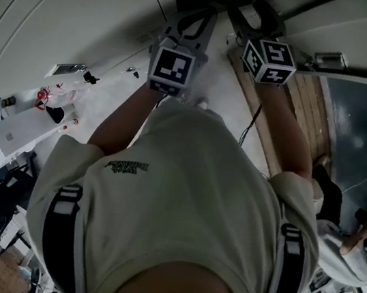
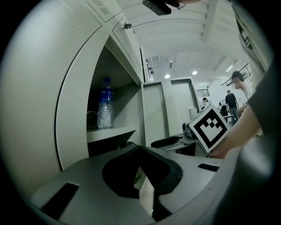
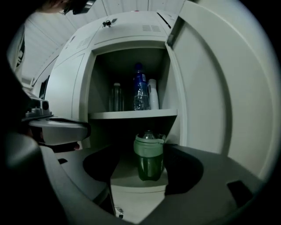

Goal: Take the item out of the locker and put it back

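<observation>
Right gripper (image 3: 144,154) spread wide, green bottle (image 3: 149,165) standing between its jaws on the locker's lower shelf (image 3: 127,173) (not pinched). Left gripper (image 2: 140,149) pressed together, empty.

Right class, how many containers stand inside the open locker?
4: a clear glass, a blue-capped water bottle and a white bottle on the upper shelf, a green flask below. Others may be hidden behind.

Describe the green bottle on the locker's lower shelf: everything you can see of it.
The green bottle has a pale green lid with a dark cap and a darker, translucent-looking body, probably plastic. It stands upright on the locker's lower shelf. The right gripper frames it, fingers open; neither visibly presses it.
</observation>
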Demonstrator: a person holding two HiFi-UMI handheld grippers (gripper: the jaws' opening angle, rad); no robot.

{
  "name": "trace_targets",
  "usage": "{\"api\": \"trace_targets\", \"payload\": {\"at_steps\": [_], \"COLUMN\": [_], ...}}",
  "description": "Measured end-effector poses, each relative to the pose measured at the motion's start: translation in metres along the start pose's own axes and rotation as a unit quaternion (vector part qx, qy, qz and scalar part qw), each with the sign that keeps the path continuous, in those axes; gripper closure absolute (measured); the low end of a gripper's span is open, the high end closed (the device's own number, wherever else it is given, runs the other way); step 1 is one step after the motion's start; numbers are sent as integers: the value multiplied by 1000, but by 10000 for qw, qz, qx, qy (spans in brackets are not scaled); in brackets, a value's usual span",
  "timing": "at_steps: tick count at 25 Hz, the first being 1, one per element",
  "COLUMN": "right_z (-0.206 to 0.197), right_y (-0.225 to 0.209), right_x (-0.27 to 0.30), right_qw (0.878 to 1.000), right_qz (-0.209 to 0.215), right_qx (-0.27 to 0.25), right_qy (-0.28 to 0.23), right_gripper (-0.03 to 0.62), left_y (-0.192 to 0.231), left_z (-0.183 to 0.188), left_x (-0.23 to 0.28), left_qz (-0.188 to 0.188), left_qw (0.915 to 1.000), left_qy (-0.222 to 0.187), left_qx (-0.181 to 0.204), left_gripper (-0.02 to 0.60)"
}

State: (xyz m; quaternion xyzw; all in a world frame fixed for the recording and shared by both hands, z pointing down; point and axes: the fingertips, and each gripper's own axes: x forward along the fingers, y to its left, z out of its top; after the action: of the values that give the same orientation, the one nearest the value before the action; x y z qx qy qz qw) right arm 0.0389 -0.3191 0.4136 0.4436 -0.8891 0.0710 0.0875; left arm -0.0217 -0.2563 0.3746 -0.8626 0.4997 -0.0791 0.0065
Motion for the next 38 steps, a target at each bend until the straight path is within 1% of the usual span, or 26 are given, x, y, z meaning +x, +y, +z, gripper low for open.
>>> {"api": "trace_targets", "payload": {"at_steps": [3,4,5,8,12,15,21,24,28,38], "right_z": [-17,-23,-30,-49,-64,-68,-75,-74,-77,-78], "right_y": [-7,-10,-12,-15,-15,-15,-20,-22,-22,-21], "right_x": [19,25,32,51,71,80,89,91,95,103], "right_qw": [9998,9997,9995,9990,9984,9981,9975,9975,9965,9970], "right_qz": [-5,8,20,17,5,0,-63,-111,-112,-55], "right_qx": [-4,19,43,47,62,66,128,129,152,142], "right_qy": [181,254,320,454,567,608,688,687,809,765], "right_gripper": [270,230,223,223,223,223,223,223,223,230], "left_y": [3,2,1,2,4,8,11,9,8,8], "left_z": [-12,-15,-19,-33,-49,-54,-54,-52,-52,-54], "left_x": [13,17,21,29,38,41,44,44,44,43], "left_qz": [70,90,97,93,88,93,193,155,153,122], "left_qw": [10000,9999,9999,9996,9994,9989,9990,9991,9990,9991], "left_qy": [-10,6,34,177,331,431,365,331,348,353], "left_qx": [-30,-52,-85,-176,-73,-140,-188,-223,-222,-214], "left_gripper": [566,566,566,566,566,566,566,566,566,566]}}
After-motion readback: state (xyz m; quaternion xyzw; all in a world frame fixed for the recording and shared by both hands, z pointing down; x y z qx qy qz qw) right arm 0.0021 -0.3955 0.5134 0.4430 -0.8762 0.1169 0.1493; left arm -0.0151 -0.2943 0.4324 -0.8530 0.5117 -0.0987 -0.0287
